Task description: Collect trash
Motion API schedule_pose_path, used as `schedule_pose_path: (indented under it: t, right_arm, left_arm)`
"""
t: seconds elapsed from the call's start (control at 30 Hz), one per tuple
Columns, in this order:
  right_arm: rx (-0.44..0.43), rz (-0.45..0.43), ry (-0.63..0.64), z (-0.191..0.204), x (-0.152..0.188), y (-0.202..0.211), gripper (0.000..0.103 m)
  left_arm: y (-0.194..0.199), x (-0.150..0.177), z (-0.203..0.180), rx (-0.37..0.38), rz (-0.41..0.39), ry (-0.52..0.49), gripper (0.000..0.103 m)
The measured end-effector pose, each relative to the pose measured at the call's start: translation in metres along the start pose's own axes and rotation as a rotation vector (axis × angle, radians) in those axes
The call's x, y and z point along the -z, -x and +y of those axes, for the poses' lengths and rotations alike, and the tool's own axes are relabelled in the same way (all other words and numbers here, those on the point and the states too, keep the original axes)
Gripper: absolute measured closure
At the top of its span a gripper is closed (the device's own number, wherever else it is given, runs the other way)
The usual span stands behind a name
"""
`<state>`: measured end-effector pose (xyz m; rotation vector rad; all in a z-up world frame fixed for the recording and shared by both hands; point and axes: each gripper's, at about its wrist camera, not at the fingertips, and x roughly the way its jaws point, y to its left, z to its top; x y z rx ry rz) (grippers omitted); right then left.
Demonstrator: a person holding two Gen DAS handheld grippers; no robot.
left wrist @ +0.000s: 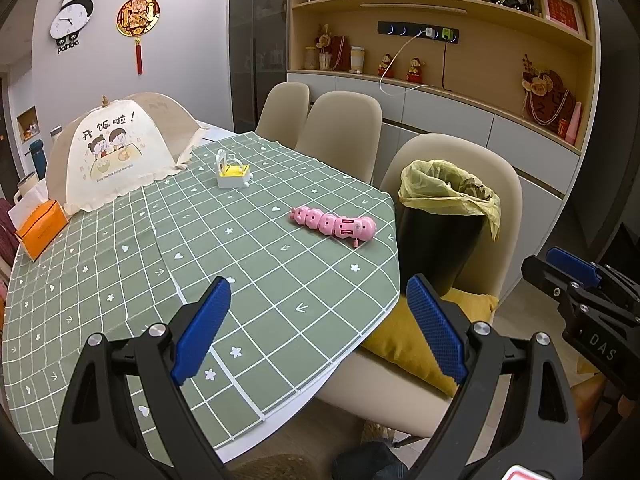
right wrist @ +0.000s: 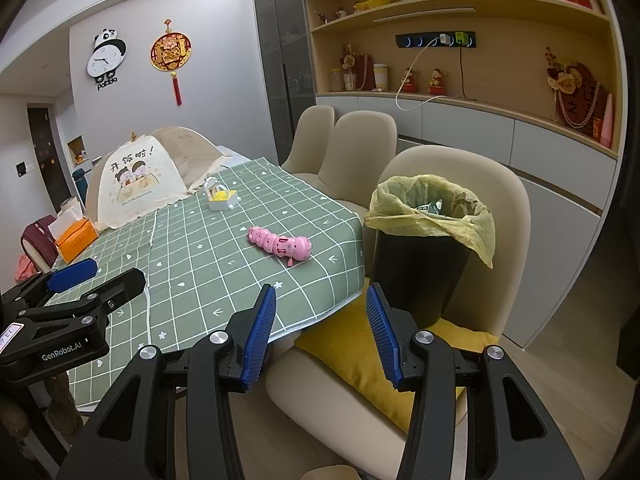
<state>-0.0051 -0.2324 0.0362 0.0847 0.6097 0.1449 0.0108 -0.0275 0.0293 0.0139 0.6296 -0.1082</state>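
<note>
We're between pickups, I reckon. Left gripper [left wrist: 318, 328] and right gripper [right wrist: 322, 334] both released, nothing between pads. Pink toy [left wrist: 334, 227] and yellow-white box [left wrist: 233, 174] lying on bench [left wrist: 120, 280]; bin [right wrist: 424, 256] on chair beside. Next: reach for toy, clamp, carry to bin.

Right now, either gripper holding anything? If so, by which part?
Nothing held. Left gripper and right gripper both have open jaws with nothing between the pads. The pink toy lies untouched on the table.
</note>
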Motion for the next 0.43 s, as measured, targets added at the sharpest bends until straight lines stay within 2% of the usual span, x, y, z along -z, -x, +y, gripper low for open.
schedule_pose_path:
  t: [0.17,0.27,0.37,0.43]
  right_arm:
    - [0.003,0.002,-0.001,0.001,0.0,-0.002,0.058]
    - [0.009,0.016,0.002,0.001,-0.001,-0.009,0.058]
    - [0.007,0.04,0.021,0.005,-0.005,-0.023,0.058]
    - [-0.022,0.072,0.053,0.012,-0.012,-0.043,0.058]
  left_arm:
    - [-0.006,0.001,0.005,0.017,0.009,0.001,0.018]
    - [-0.017,0.0,0.014,0.005,0.042,0.031,0.018]
    - [-0.04,-0.002,0.048,-0.041,0.105,0.112,0.018]
    - [-0.064,-0.003,0.095,-0.107,0.154,0.208,0.018]
